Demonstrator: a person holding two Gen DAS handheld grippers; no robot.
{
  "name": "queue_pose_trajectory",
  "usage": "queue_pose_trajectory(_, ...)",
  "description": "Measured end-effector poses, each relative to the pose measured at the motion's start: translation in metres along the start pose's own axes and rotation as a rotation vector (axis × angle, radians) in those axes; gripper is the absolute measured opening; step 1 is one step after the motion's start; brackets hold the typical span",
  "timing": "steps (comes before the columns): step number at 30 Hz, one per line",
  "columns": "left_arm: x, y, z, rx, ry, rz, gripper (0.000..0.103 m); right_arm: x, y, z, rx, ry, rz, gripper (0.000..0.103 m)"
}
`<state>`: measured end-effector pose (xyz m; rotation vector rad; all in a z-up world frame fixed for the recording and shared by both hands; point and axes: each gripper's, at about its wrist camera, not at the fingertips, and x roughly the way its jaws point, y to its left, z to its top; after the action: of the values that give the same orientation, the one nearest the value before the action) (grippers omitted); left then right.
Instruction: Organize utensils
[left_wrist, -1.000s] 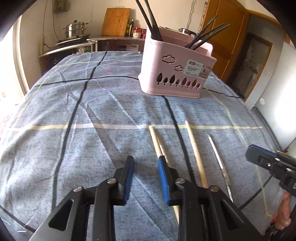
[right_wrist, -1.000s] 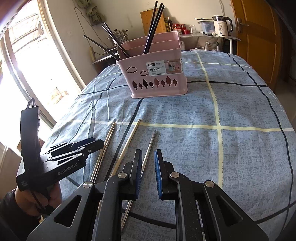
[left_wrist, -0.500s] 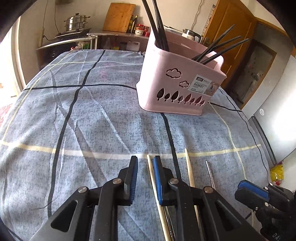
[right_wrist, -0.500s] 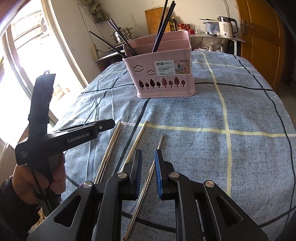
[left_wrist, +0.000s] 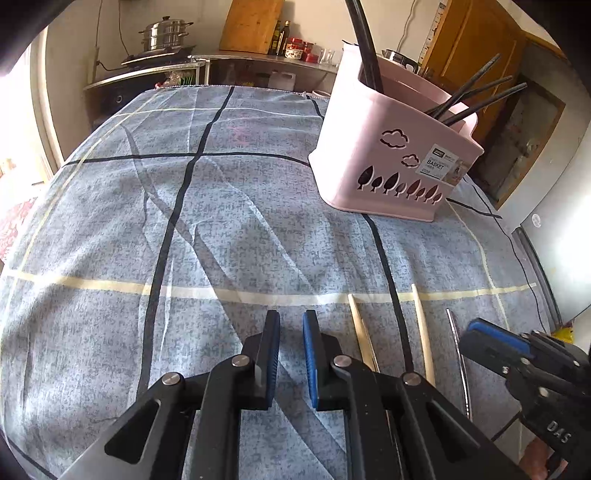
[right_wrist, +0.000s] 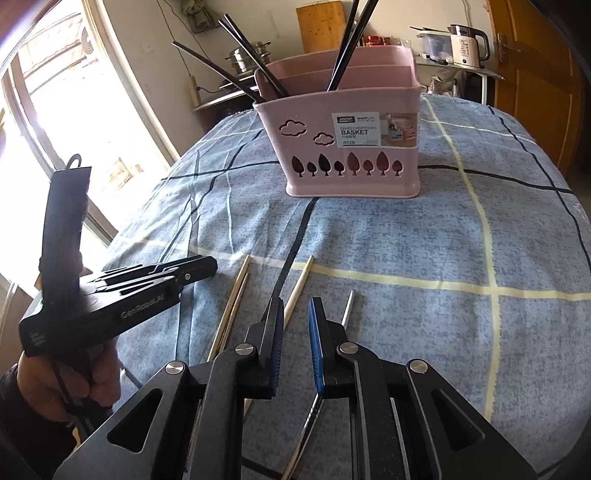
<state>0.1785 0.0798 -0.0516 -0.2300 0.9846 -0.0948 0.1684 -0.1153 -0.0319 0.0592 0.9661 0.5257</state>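
Note:
A pink utensil basket (left_wrist: 391, 158) (right_wrist: 351, 147) stands on the blue checked cloth and holds several black chopsticks (right_wrist: 347, 44). Loose wooden chopsticks (left_wrist: 360, 339) (right_wrist: 299, 291) and a metal chopstick (left_wrist: 460, 354) (right_wrist: 347, 308) lie on the cloth in front of it. My left gripper (left_wrist: 290, 325) is open by a narrow gap and empty, just left of the wooden chopsticks. My right gripper (right_wrist: 295, 314) is open by a narrow gap and empty, between a wooden chopstick and the metal one. Each gripper shows in the other's view, the right one (left_wrist: 524, 358), the left one (right_wrist: 122, 295).
Behind the table is a counter with a steel pot (left_wrist: 164, 35), a wooden cutting board (left_wrist: 253, 26) and jars. A kettle (right_wrist: 467, 44) stands at the back right. A bright window (right_wrist: 55, 140) is on the left and a wooden door (right_wrist: 535, 74) on the right.
Both grippers have moved forward toward the basket. The left gripper has shifted left, off the wooden chopstick it straddled, and its jaws are narrower than a second ago.

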Motion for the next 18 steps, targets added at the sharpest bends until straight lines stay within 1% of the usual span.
queue_pose_trajectory(2,-0.004,0.001,0.001,-0.026,-0.004,-0.033,0.013,0.01,-0.001,0.006,0.009,0.013,0.002,0.014)
queue_pose_trajectory(5,-0.005,-0.001,0.006,-0.029,-0.008,-0.07,0.013,0.023,-0.004,0.014,0.033,0.033,-0.002,0.014)
queue_pose_trajectory(8,0.0,-0.006,0.011,-0.027,-0.001,-0.067,0.013,0.038,-0.005,0.02,0.055,0.074,0.009,0.014)
queue_pose_trajectory(9,0.001,-0.006,0.012,-0.029,0.0,-0.068,0.013,0.045,-0.005,0.021,0.055,0.099,-0.005,0.014)
queue_pose_trajectory(10,0.001,-0.005,0.012,-0.032,0.003,-0.069,0.013,0.048,-0.003,0.022,0.048,0.091,-0.018,0.014)
queue_pose_trajectory(11,0.002,-0.004,0.012,-0.038,0.006,-0.071,0.013,0.049,0.0,0.024,0.04,0.096,-0.03,0.014)
queue_pose_trajectory(13,0.003,-0.004,0.012,-0.053,0.017,-0.083,0.013,0.05,0.003,0.023,0.025,0.102,-0.058,0.009)
queue_pose_trajectory(18,0.007,-0.018,0.012,-0.03,0.033,-0.096,0.014,0.042,-0.006,0.019,0.043,0.111,-0.045,0.006)
